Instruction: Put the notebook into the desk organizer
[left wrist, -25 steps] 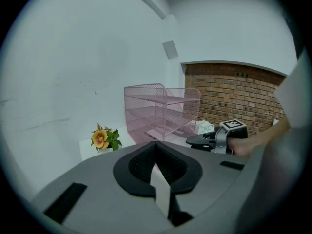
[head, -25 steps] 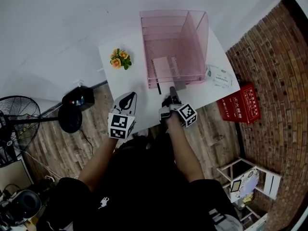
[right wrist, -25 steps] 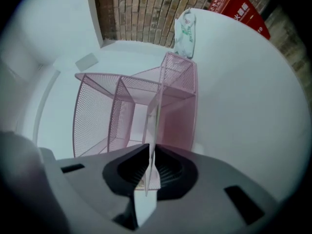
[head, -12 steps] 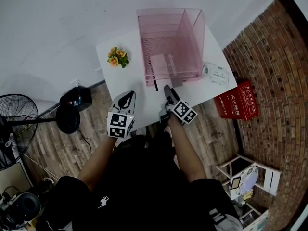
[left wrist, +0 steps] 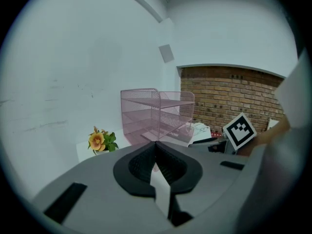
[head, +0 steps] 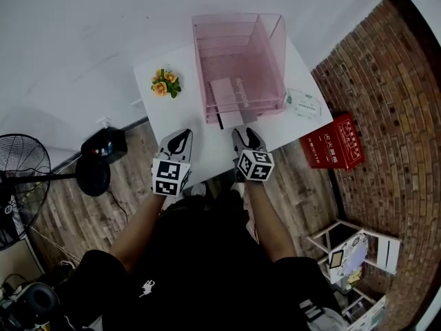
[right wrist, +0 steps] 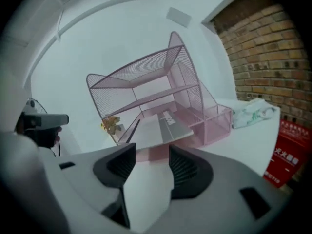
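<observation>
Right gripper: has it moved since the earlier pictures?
Yes: the right gripper rolled and drew back from the desk organizer; its jaws have just opened, empty.

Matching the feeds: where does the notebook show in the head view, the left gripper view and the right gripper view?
Head view: the notebook lies flat in the bottom tray of the pink organizer, near end at the tray's front edge.
Left gripper view: the notebook shows small, low in the organizer, near picture centre.
Right gripper view: the notebook is at centre, one end toward the camera.
Shared landmark: the orange flowers, at the organizer's left side.
</observation>
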Action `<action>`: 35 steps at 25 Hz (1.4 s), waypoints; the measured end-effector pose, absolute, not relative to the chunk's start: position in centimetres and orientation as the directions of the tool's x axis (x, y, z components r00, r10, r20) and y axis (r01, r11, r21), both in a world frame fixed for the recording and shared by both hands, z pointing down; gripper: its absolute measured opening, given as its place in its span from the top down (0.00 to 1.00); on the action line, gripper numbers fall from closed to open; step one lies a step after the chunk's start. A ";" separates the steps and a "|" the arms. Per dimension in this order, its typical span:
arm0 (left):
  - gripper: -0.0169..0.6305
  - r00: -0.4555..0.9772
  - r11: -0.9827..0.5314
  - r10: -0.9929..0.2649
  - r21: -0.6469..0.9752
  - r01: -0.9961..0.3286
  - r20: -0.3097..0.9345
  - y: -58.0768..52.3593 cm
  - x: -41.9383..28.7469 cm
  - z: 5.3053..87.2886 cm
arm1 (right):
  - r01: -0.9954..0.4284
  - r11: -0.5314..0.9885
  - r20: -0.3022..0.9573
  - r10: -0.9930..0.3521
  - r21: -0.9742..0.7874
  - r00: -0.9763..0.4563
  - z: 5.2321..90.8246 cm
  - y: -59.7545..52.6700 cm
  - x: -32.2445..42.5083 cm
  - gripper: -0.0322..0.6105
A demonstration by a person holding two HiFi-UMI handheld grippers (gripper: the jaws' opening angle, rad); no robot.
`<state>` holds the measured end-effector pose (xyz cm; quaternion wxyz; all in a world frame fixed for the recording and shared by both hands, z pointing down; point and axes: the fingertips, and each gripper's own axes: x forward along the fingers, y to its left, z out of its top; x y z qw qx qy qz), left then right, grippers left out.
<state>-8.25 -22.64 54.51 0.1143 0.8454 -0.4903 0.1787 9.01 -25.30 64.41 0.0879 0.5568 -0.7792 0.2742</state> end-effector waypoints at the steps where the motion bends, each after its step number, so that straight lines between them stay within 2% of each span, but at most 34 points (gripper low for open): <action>1: 0.97 0.457 -0.496 -0.787 0.015 -0.868 0.415 -22.6 -8.3 54.5 | -0.925 0.240 0.449 -0.819 -0.296 -0.356 64.4 -25.3 8.9 0.65; 7: 0.97 0.451 -0.490 -0.790 0.015 -0.872 0.416 -22.4 -8.8 54.5 | -0.953 0.286 0.484 -0.823 -0.100 -0.297 64.4 -25.4 8.4 0.65; 11: 0.97 0.432 -0.478 -0.795 -0.001 -0.878 0.425 -22.0 -9.5 55.0 | -0.952 0.303 0.491 -0.825 -0.032 -0.279 64.7 -25.5 8.0 0.65; 35: 0.97 0.380 -0.427 -0.807 -0.002 -0.904 0.452 -22.1 -11.4 55.9 | -0.966 0.255 0.513 -0.824 -0.041 -0.239 65.7 -28.4 7.2 0.65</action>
